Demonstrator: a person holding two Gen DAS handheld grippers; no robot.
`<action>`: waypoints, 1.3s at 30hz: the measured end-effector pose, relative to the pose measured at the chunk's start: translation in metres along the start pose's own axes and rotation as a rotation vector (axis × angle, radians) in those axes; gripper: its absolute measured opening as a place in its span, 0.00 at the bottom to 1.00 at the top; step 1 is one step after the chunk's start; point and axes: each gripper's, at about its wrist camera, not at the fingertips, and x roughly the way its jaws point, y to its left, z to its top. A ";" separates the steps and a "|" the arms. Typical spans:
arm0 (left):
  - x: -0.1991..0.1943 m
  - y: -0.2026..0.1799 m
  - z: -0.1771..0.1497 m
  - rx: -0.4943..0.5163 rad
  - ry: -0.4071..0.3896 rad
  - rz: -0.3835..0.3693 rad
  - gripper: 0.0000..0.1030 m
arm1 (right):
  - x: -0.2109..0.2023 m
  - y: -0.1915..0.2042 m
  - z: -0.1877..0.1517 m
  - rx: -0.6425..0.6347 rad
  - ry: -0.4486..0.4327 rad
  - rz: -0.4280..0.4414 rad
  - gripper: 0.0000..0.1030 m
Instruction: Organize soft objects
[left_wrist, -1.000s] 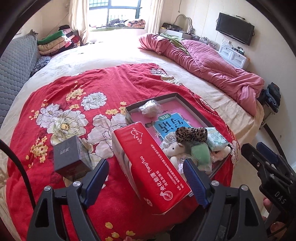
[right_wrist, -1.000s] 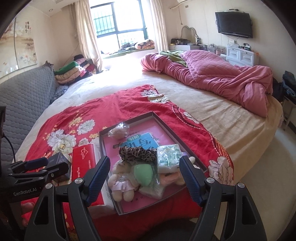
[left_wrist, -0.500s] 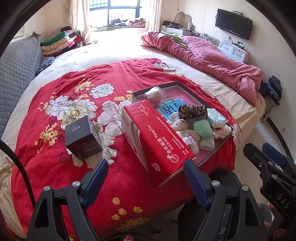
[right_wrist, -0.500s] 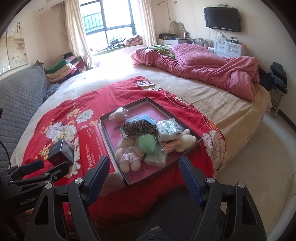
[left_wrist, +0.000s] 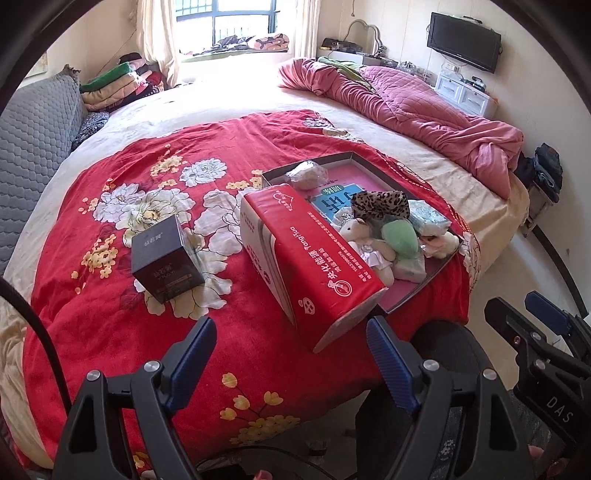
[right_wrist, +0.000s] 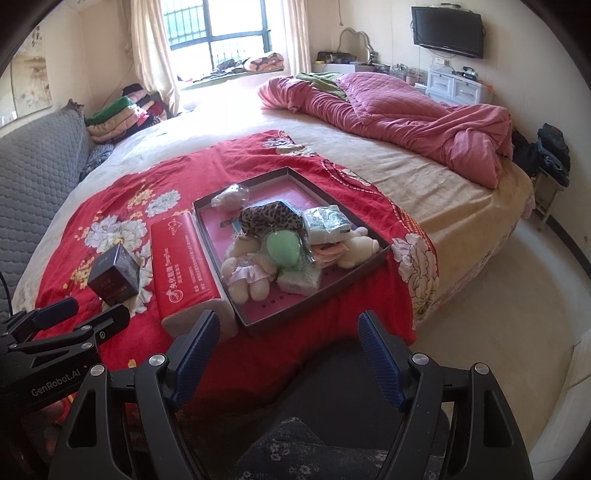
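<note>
I hold both grippers back from the bed, low at the bottom of each frame, so the whole spread stays in sight. My left gripper (left_wrist: 291, 360) has its jaws wide apart with nothing between them, and my right gripper (right_wrist: 288, 350) is the same, spread and empty. The soft things are gathered in the shallow tray (right_wrist: 325, 295) in the middle of the right view: a plush doll (right_wrist: 245, 275) near its front edge, a green pad (right_wrist: 283, 248), a leopard-print cloth (right_wrist: 267, 218), a tissue pack (right_wrist: 327, 220) and a small wrapped bundle (right_wrist: 229, 195) in the far corner. They lie heaped against each other, not in rows, so I judge this fits either a pile waiting to be sorted or a collection just made; I cannot tell which. The red tissue pack (left_wrist: 310, 262) lies just beside the tray's left wall, resting on the red blanket (left_wrist: 110, 314), and the dark box (left_wrist: 166, 258) stands apart, further left.
</note>
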 end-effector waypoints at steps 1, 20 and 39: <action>0.000 0.000 -0.001 -0.001 0.000 0.001 0.80 | 0.000 0.000 0.000 0.000 0.000 -0.002 0.76; 0.008 0.000 -0.008 -0.011 0.032 0.012 0.80 | 0.006 0.004 -0.003 -0.020 0.014 0.006 0.76; 0.009 0.003 -0.009 -0.010 0.037 0.027 0.80 | 0.008 0.005 -0.005 -0.026 0.027 0.012 0.76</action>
